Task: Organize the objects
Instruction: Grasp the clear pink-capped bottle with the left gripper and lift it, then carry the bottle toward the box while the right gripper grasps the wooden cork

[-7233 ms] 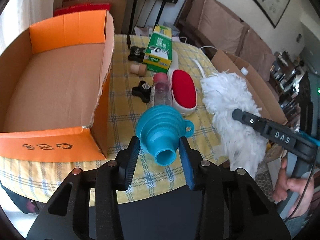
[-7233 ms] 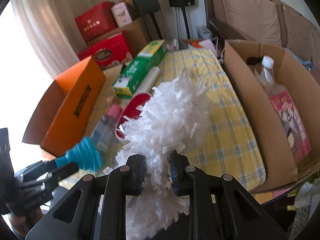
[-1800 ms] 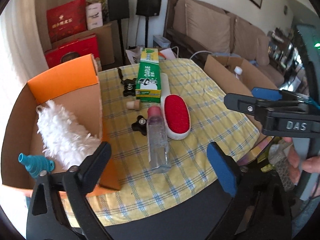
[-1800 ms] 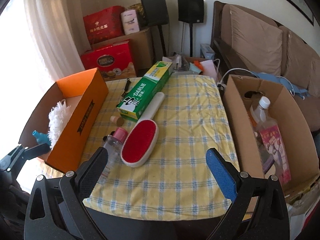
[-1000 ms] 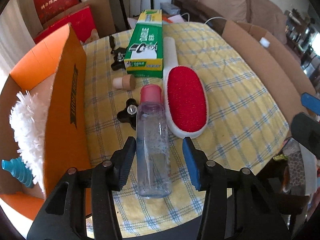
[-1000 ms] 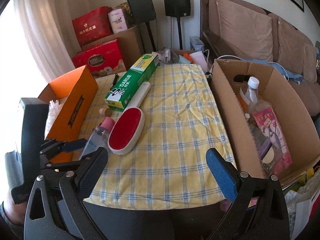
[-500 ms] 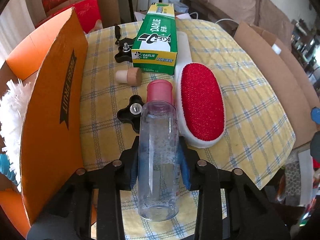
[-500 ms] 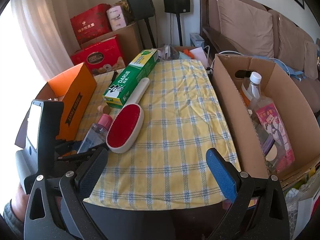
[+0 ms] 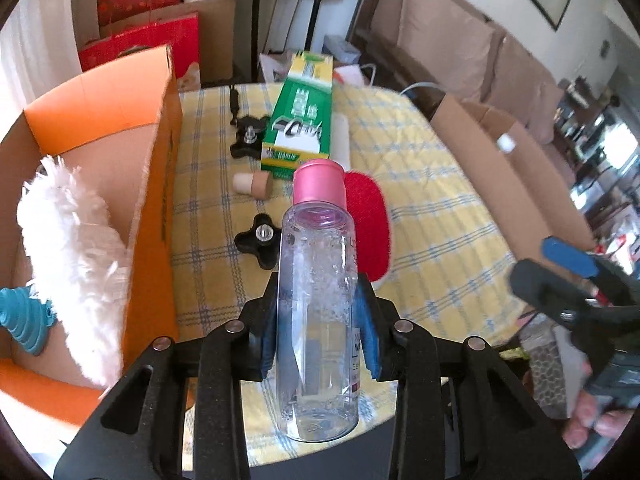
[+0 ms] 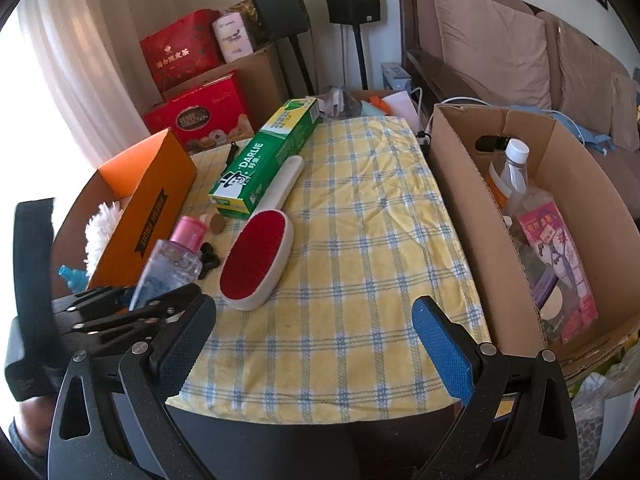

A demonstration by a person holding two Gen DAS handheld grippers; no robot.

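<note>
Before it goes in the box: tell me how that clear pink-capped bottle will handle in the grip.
The bottle looks nearly empty, so probably light. Its smooth round plastic may slip or swivel in the left gripper. Laid down, it would likely roll.

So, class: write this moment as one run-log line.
left gripper: shut on clear bottle, lifted off the cloth | right gripper: open, holding nothing | orange box: duster, funnel

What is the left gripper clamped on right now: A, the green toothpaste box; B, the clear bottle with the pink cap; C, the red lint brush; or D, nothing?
B: the left gripper has its pads pressed against both sides of the clear bottle, while the lint brush lies on the tablecloth.
</note>
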